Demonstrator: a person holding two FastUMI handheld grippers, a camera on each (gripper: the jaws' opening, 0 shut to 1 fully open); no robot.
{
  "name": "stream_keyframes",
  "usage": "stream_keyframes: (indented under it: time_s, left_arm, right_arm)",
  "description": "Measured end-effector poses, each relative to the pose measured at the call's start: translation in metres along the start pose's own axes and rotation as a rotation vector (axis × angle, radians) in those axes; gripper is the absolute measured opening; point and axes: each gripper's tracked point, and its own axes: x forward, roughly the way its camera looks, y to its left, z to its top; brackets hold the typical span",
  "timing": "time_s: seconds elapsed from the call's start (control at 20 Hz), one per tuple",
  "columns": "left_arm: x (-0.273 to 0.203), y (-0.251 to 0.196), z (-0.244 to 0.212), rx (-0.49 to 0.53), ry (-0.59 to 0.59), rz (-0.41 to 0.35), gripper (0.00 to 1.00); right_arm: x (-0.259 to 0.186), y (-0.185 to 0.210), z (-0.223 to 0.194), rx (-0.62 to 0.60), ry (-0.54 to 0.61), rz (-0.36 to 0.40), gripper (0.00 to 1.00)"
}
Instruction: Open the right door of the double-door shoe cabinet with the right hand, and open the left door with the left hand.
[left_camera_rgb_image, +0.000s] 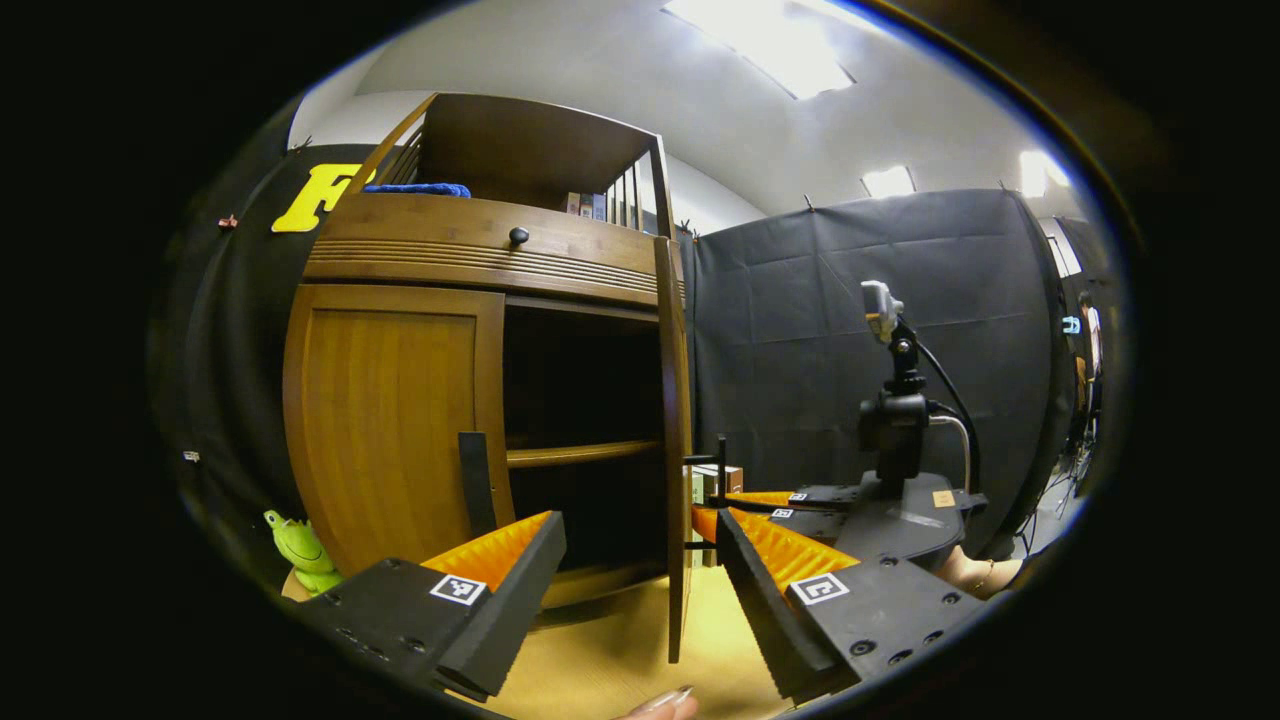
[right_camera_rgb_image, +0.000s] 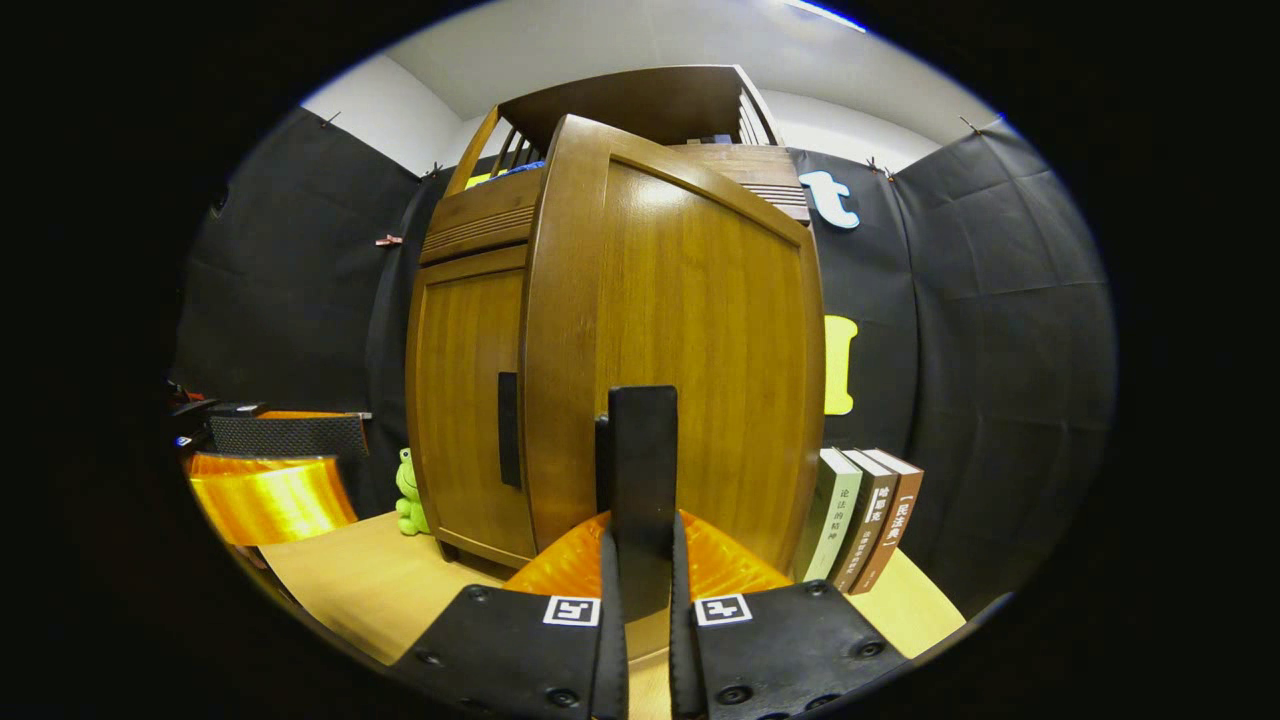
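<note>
Gripping the right door's handle (right_camera_rgb_image: 640, 470), the right gripper (right_camera_rgb_image: 640, 590) is pinching that upright dark bar between both fingers, with the right door (right_camera_rgb_image: 680, 340) swung well out from the shoe cabinet (left_camera_rgb_image: 480, 260). In the left gripper view that door is showing edge-on beside the cabinet's dark, shelved inside.

By the look of it, what remains is the left door (left_camera_rgb_image: 385, 420), sitting flush in the cabinet front. Its handle (left_camera_rgb_image: 476, 482) is a dark bar running vertically along the door's inner edge, next to the opening. The left gripper (left_camera_rgb_image: 630, 560) is hovering with fingers spread wide and holding nothing, just in front of the cabinet. The handle is lying ahead and slightly to its left, making it the nearer tool.
</note>
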Motion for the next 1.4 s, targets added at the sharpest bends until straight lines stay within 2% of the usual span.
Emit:
stream_keyframes:
  time_s: [0.15,0.2,0.35,0.4,0.45,0.5,0.55,0.65,0.7,0.75,0.8,0.85,0.95,1.05,1.1,1.15,1.2,1.25,1.4]
  left_arm:
    - [0.008,-0.006,0.002,-0.014,-0.009,-0.013,0.95]
    - [0.012,-0.01,0.002,-0.021,-0.012,-0.021,0.95]
    - [0.017,-0.022,0.005,-0.038,-0.023,-0.045,0.94]
    - [0.019,-0.024,0.004,-0.041,-0.026,-0.047,0.93]
    - [0.021,-0.026,0.003,-0.042,-0.026,-0.049,0.94]
    - [0.023,-0.028,0.004,-0.044,-0.023,-0.052,0.93]
    - [0.024,-0.032,0.004,-0.046,-0.02,-0.057,0.95]
    - [0.028,-0.04,0.003,-0.048,-0.019,-0.067,0.95]
    - [0.029,-0.043,0.001,-0.046,-0.017,-0.072,0.95]
    - [0.031,-0.046,0.0,-0.042,-0.015,-0.077,0.94]
    - [0.032,-0.049,0.0,-0.037,-0.012,-0.082,0.94]
    - [0.032,-0.053,-0.001,-0.032,-0.012,-0.086,0.94]
    - [0.034,-0.059,0.0,-0.027,-0.012,-0.096,0.94]
    - [0.035,-0.064,-0.001,-0.024,-0.012,-0.102,0.95]
    - [0.037,-0.067,-0.002,-0.025,-0.012,-0.103,0.95]
    - [0.04,-0.068,-0.003,-0.026,-0.011,-0.104,0.95]
    - [0.043,-0.069,-0.004,-0.027,-0.011,-0.104,0.95]
    - [0.045,-0.069,-0.005,-0.029,-0.01,-0.102,0.95]
    - [0.053,-0.068,-0.009,-0.038,0.003,-0.096,0.93]
  right_arm:
    - [-0.01,-0.011,0.001,0.003,0.002,-0.02,0.19]
    - [-0.014,-0.015,0.002,0.0,0.001,-0.022,0.24]
    - [-0.024,-0.028,0.003,0.005,0.006,-0.028,0.14]
    - [-0.026,-0.033,0.003,0.009,0.008,-0.034,0.14]
    - [-0.03,-0.038,0.003,0.012,0.01,-0.042,0.19]
    - [-0.033,-0.044,0.004,0.011,0.009,-0.05,0.14]
    - [-0.035,-0.049,0.004,0.008,0.01,-0.059,0.19]
    - [-0.042,-0.06,0.006,0.008,0.008,-0.079,0.19]
    - [-0.045,-0.067,0.006,0.006,0.005,-0.09,0.14]
    - [-0.047,-0.074,0.006,0.002,0.004,-0.107,0.14]
    - [-0.049,-0.082,0.006,-0.008,0.005,-0.13,0.23]
    - [-0.051,-0.092,0.004,-0.019,0.009,-0.155,0.18]
    - [-0.054,-0.108,0.004,-0.04,0.006,-0.197,0.18]
    - [-0.061,-0.123,0.005,-0.037,0.006,-0.221,0.23]
    - [-0.064,-0.128,0.005,-0.02,0.009,-0.225,0.22]
    - [-0.066,-0.133,0.005,-0.005,0.013,-0.228,0.12]
    - [-0.068,-0.139,0.004,0.007,0.014,-0.232,0.22]
    - [-0.071,-0.143,0.005,0.018,0.017,-0.235,0.13]
    - [-0.083,-0.156,0.005,0.022,0.015,-0.263,0.13]
